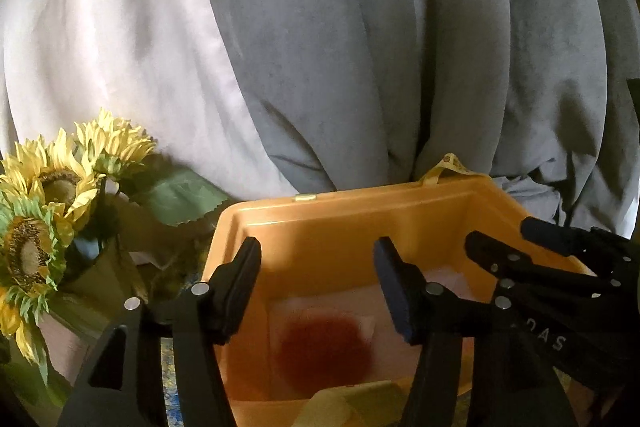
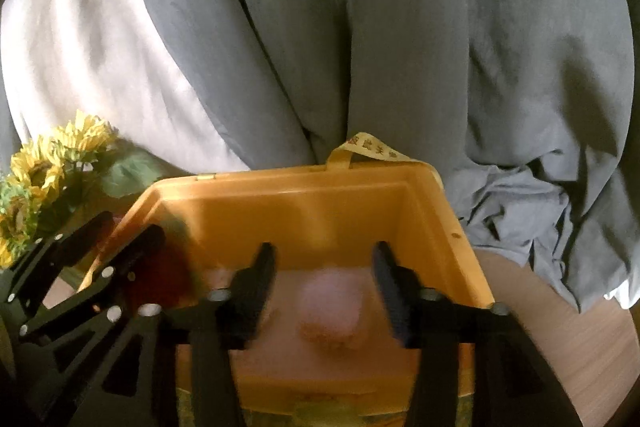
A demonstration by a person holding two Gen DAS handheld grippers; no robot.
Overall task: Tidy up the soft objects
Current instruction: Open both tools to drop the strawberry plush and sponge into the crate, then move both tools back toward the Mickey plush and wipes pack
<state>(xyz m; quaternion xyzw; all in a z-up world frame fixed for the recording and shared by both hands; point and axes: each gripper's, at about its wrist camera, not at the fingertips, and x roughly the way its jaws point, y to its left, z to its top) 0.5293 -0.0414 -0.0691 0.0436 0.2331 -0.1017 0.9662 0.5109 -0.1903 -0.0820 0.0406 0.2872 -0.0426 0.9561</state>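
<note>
An orange plastic bin (image 1: 352, 223) (image 2: 320, 211) stands in front of both grippers. In the left wrist view a blurred dark red soft object (image 1: 326, 353) lies in it on pale pink cloth. In the right wrist view a blurred pale pink soft object (image 2: 332, 311) lies in the bin. My left gripper (image 1: 318, 287) is open and empty above the bin. My right gripper (image 2: 324, 291) is open and empty above the bin; it also shows at the right of the left wrist view (image 1: 552, 251). The left gripper shows at the left of the right wrist view (image 2: 108, 247).
Artificial sunflowers (image 1: 52, 211) (image 2: 44, 179) stand in a vase left of the bin. Grey and white curtains (image 1: 360, 47) (image 2: 340, 47) hang behind. A yellow ribbon (image 2: 370, 147) sticks up at the bin's back rim. A wooden tabletop (image 2: 580, 339) shows at right.
</note>
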